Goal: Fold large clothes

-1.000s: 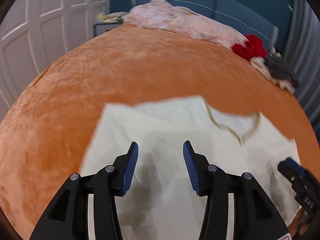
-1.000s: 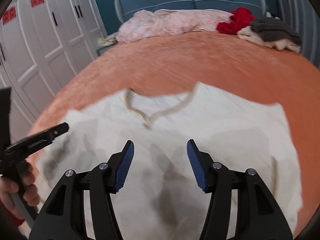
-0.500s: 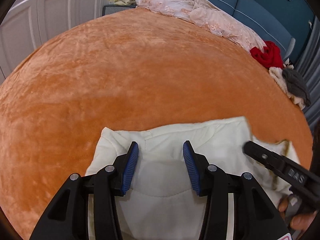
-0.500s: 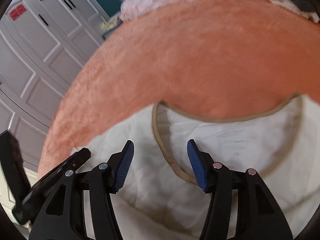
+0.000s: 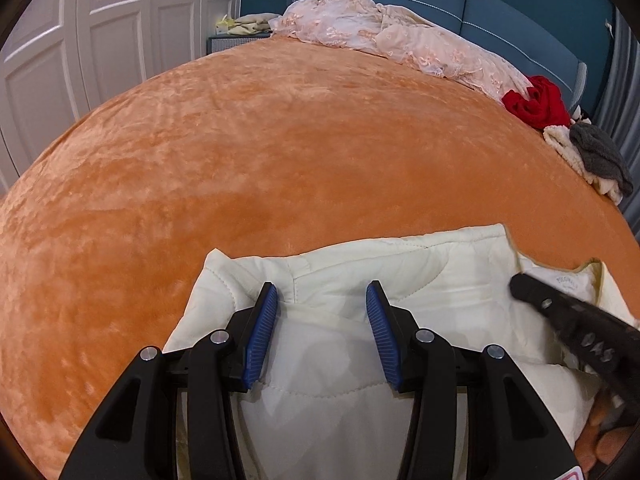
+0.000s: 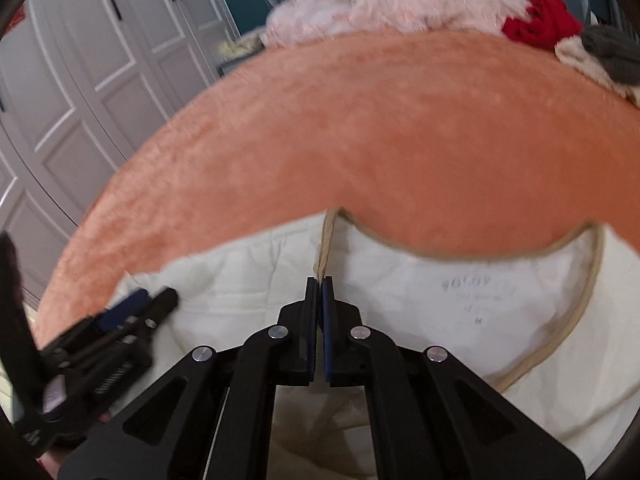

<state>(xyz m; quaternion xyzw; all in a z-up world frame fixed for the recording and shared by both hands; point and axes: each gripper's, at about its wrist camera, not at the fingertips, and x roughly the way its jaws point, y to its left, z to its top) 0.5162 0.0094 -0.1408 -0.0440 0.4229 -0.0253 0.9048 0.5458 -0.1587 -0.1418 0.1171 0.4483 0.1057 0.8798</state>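
Two grippers were down low over a cream quilted top [image 5: 340, 276] that lay on the near part of a big orange blanket [image 5: 260, 152]. The left gripper [image 5: 322, 300] had its jaws about half open. Its blue pads [image 5: 262, 332] sat on each side of a soft fold near the top's shoulder, but they did not squeeze it. The cloth just lay between them.

The right gripper [image 6: 319, 286] had its jaws pressed together. They pinched the tan edge of the neck hole [image 6: 326, 240], right at the left corner of the neck. A printed label [image 6: 476, 296] showed inside the neck, a little to the right of the grip.

Far back on the blanket lay a pink lacy cover [image 5: 400, 44]. Next to it, on the right, were a red cloth [image 5: 536, 100] and then a grey cloth [image 5: 600, 156]. White cupboard doors [image 6: 80, 80] stood at the left side of the room.
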